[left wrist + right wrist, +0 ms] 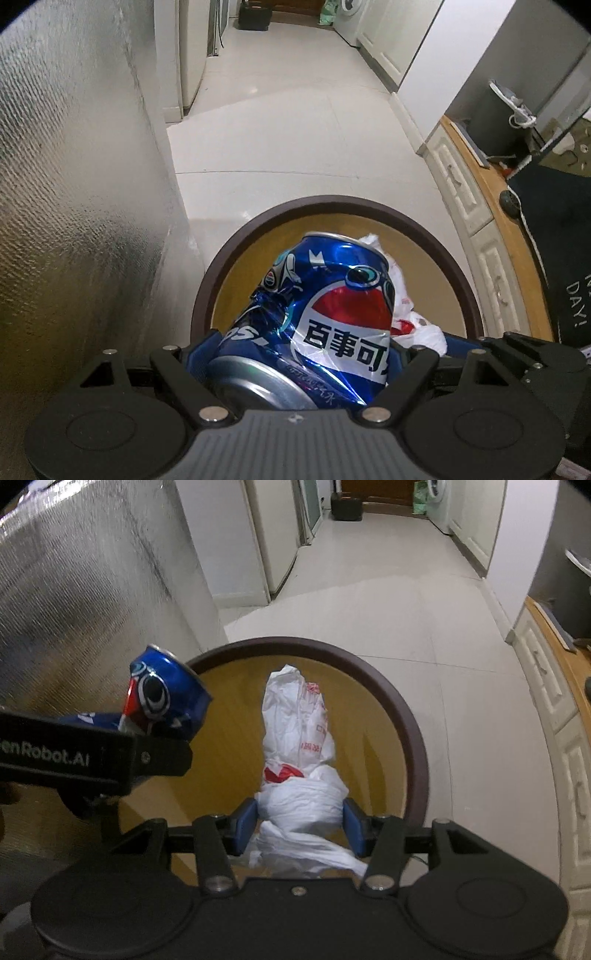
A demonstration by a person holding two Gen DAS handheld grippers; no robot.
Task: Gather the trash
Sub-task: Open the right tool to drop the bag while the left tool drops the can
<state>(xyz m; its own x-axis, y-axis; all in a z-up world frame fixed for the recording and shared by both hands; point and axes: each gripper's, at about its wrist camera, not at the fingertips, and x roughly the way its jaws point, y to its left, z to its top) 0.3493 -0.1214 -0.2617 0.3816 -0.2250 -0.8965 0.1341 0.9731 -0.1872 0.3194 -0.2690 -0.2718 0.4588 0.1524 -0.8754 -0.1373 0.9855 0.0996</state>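
Observation:
A crushed blue Pepsi can [332, 314] sits between the blue pads of my left gripper [299, 350], which is shut on it. The can hangs over the left side of a round bin with a dark brown rim [332, 201] and a yellow-brown inside. My right gripper [301, 819] is shut on a knotted white plastic bag [299, 738] with red print, held over the middle of the same bin [406, 709]. In the right wrist view the can [166, 694] and the left gripper [155, 734] show at the left. The bag [417, 325] peeks out behind the can.
A wall covered in silver foil [74, 184] stands close on the left of the bin. White floor tiles [288, 129] run ahead down a corridor. A white drawer cabinet with a wooden top [476, 206] curves along the right.

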